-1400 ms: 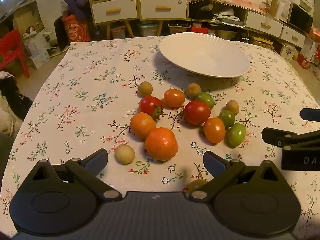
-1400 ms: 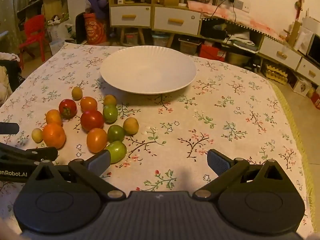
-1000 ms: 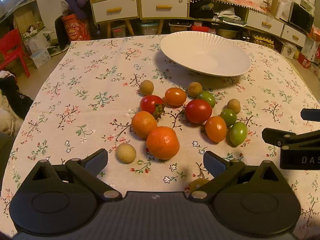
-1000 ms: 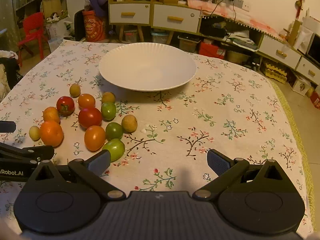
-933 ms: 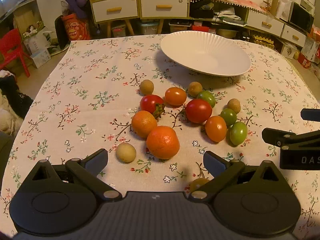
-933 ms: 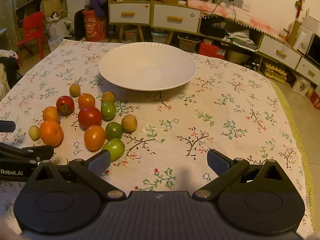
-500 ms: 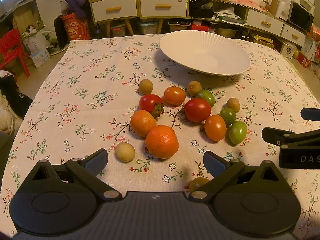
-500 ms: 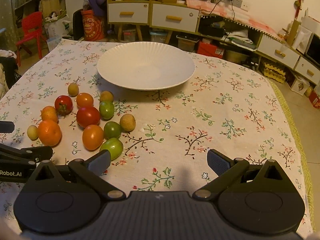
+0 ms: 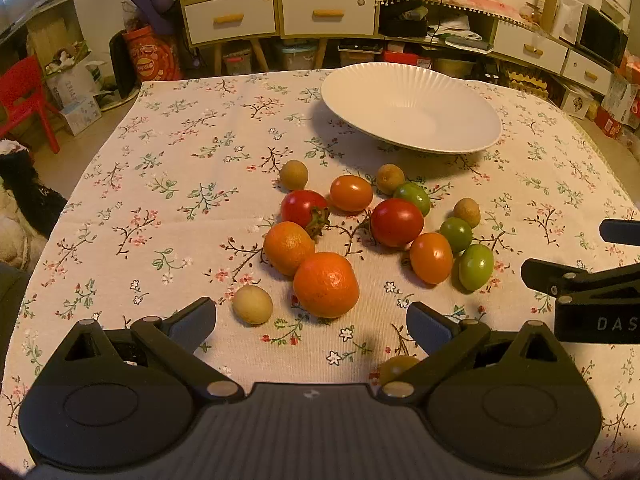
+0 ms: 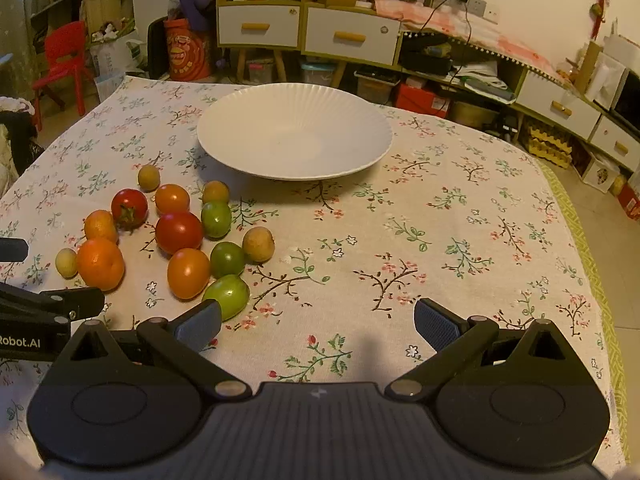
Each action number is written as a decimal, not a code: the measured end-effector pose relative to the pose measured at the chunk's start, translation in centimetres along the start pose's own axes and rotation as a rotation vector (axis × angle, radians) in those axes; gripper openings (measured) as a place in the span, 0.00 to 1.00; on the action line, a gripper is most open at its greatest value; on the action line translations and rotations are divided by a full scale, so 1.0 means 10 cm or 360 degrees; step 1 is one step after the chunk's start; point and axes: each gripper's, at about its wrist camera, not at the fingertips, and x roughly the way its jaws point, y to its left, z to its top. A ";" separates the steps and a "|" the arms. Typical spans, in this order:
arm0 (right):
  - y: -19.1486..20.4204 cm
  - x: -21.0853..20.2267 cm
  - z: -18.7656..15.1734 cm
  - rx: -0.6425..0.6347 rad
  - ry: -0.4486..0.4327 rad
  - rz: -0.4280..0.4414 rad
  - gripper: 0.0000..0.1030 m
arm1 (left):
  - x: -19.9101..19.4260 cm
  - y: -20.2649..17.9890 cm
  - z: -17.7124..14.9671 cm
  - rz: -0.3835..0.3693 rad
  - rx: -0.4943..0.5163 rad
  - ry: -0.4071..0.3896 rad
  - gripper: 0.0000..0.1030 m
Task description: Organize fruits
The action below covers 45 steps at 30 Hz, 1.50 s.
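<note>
A cluster of fruits lies on the floral tablecloth: a big orange (image 9: 326, 284), a smaller orange (image 9: 289, 247), red tomatoes (image 9: 396, 222), orange tomatoes (image 9: 431, 257), green tomatoes (image 9: 476, 267) and small tan fruits (image 9: 252, 304). An empty white plate (image 9: 410, 108) stands behind them. My left gripper (image 9: 312, 322) is open just in front of the big orange, empty. My right gripper (image 10: 318, 326) is open and empty, to the right of the cluster, its left finger next to a green tomato (image 10: 228, 295). The plate (image 10: 294, 142) is straight ahead of it.
A small fruit (image 9: 394, 365) lies half hidden behind my left gripper's right finger. The right gripper's side (image 9: 592, 284) shows at the right of the left wrist view. The table's right edge (image 10: 584, 240) drops to the floor. Cabinets and a red chair (image 10: 64, 60) stand beyond the table.
Both grippers have drifted only slightly; the right wrist view has edged forward toward the fruits. No fruit has moved and both grippers stay open.
</note>
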 end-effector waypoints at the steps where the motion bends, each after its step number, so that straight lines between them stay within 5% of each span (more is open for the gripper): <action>1: 0.00 0.00 0.00 -0.0001 -0.0001 0.0000 1.00 | 0.00 0.00 0.00 0.0000 0.0000 -0.0001 0.96; 45: 0.07 0.02 -0.03 -0.0073 -0.0004 -0.0038 1.00 | 0.01 0.01 -0.02 -0.0002 0.0008 0.0007 0.96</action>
